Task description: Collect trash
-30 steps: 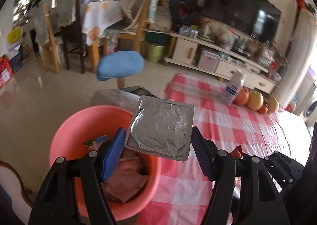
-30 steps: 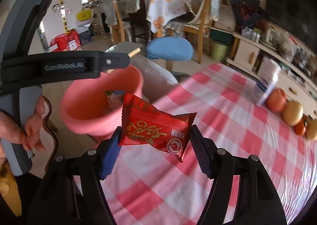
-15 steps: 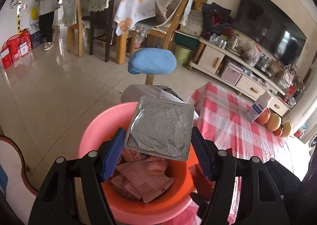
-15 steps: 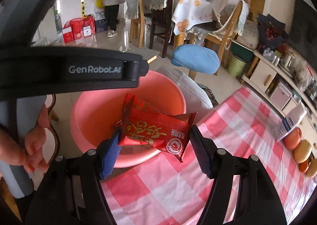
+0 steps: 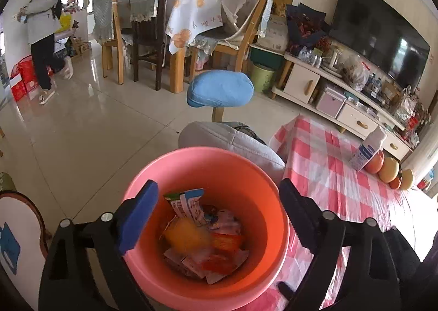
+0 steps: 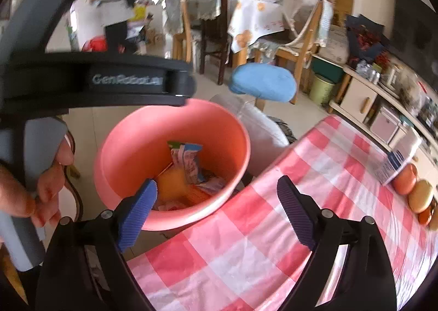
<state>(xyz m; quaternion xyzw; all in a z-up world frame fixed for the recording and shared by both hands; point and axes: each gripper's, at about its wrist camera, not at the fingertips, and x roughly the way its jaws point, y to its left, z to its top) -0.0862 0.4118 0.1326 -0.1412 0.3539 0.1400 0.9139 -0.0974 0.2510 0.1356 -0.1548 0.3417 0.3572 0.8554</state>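
left gripper (image 5: 216,215): jaws wide apart, holding nothing, over the pink bucket (image 5: 241,171) | right gripper (image 6: 216,212): jaws wide apart, holding nothing | trash (image 5: 202,242): piled inside bucket | bucket: beside checked surface (image 6: 246,242)

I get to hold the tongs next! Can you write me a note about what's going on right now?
Left tongs: open, empty, right above the pink bucket.
Right tongs: open, empty, over the table edge beside the bucket.
Trash: wrappers and a small carton lie inside the bucket.
Done: nothing is held by either tongs; the bucket already holds trash.
Left: the checked tablecloth shows no loose trash in view. The milk carton and fruit stand at its far end; check there before grabbing anything.
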